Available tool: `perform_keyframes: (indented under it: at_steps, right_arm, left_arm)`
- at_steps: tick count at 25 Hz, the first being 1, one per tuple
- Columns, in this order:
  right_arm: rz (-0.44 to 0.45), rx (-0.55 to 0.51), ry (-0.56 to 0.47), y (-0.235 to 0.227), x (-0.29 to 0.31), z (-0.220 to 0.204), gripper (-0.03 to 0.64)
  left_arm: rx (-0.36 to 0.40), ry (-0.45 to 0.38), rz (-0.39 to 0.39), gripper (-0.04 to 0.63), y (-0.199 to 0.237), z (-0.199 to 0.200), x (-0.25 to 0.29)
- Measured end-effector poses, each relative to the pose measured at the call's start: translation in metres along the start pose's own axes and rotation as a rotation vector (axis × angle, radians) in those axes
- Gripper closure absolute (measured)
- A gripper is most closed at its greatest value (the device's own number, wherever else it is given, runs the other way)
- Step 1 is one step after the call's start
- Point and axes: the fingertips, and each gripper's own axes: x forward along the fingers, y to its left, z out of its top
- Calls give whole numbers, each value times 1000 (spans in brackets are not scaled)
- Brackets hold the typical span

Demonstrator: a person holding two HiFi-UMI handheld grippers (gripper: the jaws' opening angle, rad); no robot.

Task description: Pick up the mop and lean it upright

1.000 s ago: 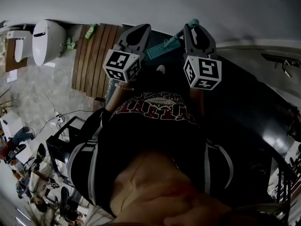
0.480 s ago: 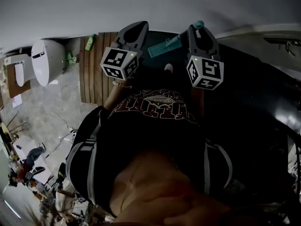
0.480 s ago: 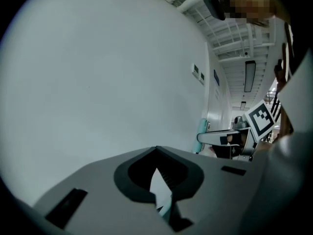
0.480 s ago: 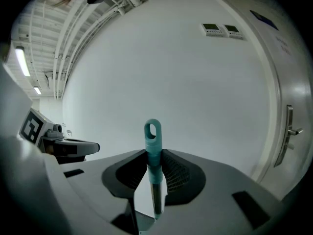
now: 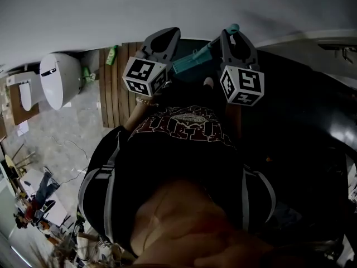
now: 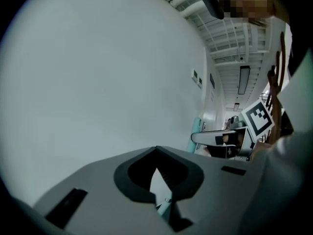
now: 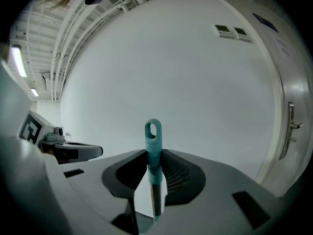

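The mop (image 7: 153, 140) is clamped just below its hanging loop by the jaws of the right gripper (image 7: 153, 166). The handle stands upright between them, facing the white wall (image 7: 186, 62). For a stable lean, the lower end should be settled first. The handle top is then tilted gently onto the wall before release. The left gripper (image 6: 156, 170) is held beside the mop, tips brought together and nothing gripped.

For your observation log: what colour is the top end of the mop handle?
Teal, ending in a loop; the mop handle shows best in the right gripper view.
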Motion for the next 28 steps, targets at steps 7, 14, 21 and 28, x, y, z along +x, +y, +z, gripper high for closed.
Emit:
perform_keyframes:
  at_steps: [7,14,21,28]
  right_arm:
    - [-11,21,-7,32,16,1,512]
    - [-6,25,3,60,31,-3,512]
    - [-1,6,6,78,48,-10,512]
    - [-13,-5,26,82,72,-25,512]
  left_arm:
    - [9,10,-9,558,31,2,-20]
    - [6,5,-10,558,51,5,-32]
    - [-8,-2,3,558,61,5,-43]
    - [-15,1,20,558,74,4,-50]
